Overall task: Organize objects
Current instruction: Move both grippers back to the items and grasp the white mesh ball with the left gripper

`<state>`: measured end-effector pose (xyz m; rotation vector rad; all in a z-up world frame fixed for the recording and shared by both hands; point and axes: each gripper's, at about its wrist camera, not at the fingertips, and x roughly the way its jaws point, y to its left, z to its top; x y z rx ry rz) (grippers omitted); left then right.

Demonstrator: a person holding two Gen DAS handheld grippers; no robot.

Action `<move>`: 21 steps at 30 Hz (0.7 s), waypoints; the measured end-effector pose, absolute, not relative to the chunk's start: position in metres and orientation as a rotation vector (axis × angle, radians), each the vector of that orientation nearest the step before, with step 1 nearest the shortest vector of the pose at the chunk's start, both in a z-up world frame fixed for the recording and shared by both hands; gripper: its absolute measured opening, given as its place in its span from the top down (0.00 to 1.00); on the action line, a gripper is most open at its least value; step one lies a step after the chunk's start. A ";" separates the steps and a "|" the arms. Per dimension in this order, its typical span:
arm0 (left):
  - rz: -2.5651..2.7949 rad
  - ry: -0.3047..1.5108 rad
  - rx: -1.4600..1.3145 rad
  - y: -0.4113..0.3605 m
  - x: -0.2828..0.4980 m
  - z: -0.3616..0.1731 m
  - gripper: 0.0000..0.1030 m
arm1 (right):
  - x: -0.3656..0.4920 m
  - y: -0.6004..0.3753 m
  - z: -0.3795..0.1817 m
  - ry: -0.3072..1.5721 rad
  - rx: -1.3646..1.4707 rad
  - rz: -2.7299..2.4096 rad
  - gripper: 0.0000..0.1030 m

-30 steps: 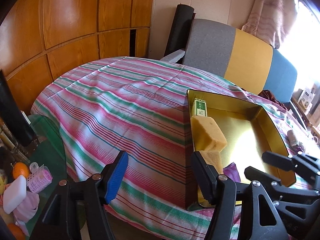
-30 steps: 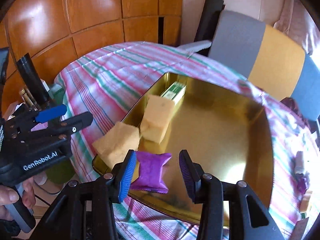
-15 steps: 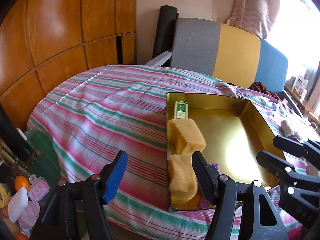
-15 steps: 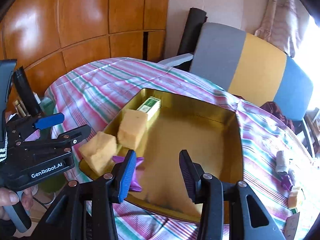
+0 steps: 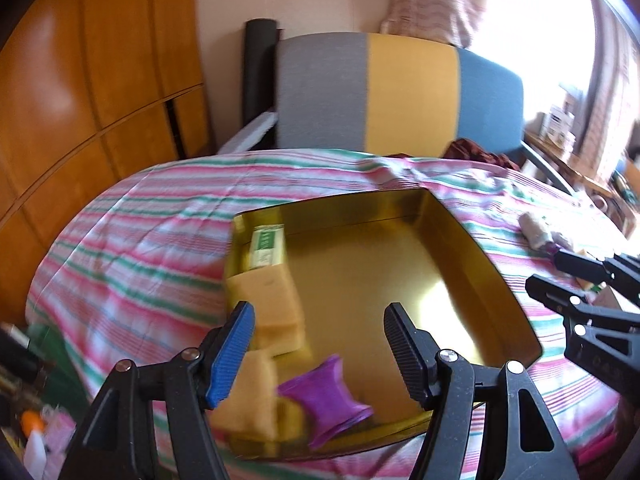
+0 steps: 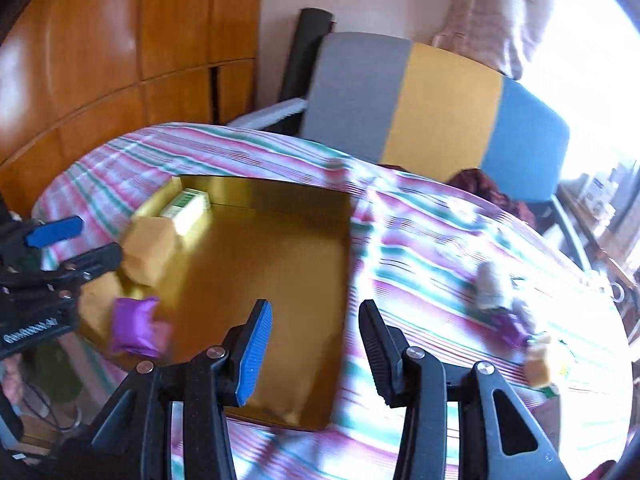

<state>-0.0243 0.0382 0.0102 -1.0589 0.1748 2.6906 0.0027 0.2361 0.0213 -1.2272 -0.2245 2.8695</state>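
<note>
Gold metal, shiny and shallow, the rectangular tray (image 5: 492,276) sits on a table covered with a pink, green and white striped cloth (image 5: 132,248). Along the tray's left wall, from the far corner toward the camera, lie a small green-and-white printed box (image 5: 267,245), a yellow sponge block (image 5: 272,312), and a second yellow sponge piece (image 5: 250,400) at the near corner. Just beside that last piece lies a purple pillow-shaped sachet (image 5: 328,396), inside the tray near its front rim; the rest of the tray floor is bare.

The left gripper (image 5: 316,344) hangs over the tray's near left part, its blue-padded and black fingers set well apart with nothing between them. The right gripper (image 6: 316,344) is over the tray's right front area, its fingers parted by a narrower gap and likewise holding nothing.

On the cloth to the right of the tray, well apart from it, lie a few small loose items: a pale grey roll-like object (image 6: 490,284), something small and purple (image 6: 510,326), and a small yellowish piece (image 6: 540,366); blur makes them hard to identify, so these shapes are only probable. Behind the table stands a chair with a grey, yellow and blue backrest (image 6: 420,100), with orange wooden panelling (image 6: 120,40) to the left.
</note>
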 end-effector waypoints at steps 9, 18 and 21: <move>2.523 0.262 -0.993 0.121 -0.038 0.022 0.34 | 0.005 0.376 0.012 -0.162 -1.207 2.568 0.56; 2.344 0.295 -1.039 0.215 -0.057 0.018 0.34 | 0.036 0.504 -0.012 0.251 -1.100 2.298 0.56; 2.283 0.303 -1.056 0.251 -0.066 0.013 0.34 | 0.041 0.514 -0.009 0.341 -1.064 2.294 0.56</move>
